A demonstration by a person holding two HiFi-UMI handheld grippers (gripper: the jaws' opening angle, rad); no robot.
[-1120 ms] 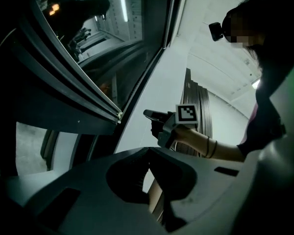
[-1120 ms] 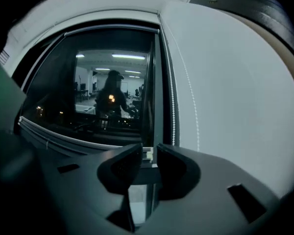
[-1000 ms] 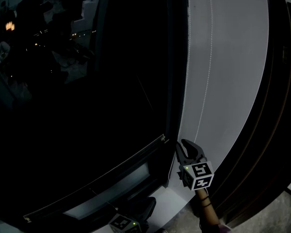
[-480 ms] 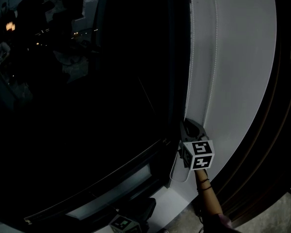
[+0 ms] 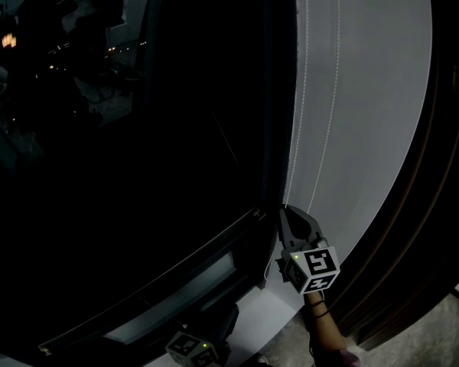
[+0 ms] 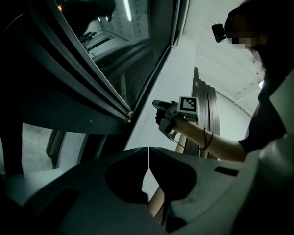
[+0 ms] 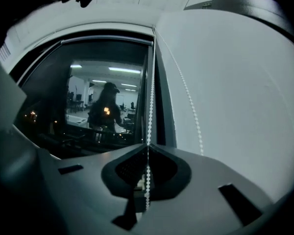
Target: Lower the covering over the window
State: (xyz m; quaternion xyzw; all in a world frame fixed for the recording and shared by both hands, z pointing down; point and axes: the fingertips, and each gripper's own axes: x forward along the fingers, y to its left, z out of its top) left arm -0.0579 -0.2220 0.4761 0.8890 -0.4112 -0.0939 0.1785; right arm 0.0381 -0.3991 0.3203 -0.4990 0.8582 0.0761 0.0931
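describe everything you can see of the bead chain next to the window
The bead chain is a thin string of small white beads, plastic by the look. It hangs as two near-vertical strands against the white wall, just beside the dark window frame. The left strand runs taut and straight down into the right claw, whose jaws are shut on it, with beads showing in the gap behind the tips. The right strand hangs free along the wall, ungripped.

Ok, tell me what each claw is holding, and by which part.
The right claw has just closed on the bead chain, pinching the strand nearer the window frame. The left claw is shut on nothing.
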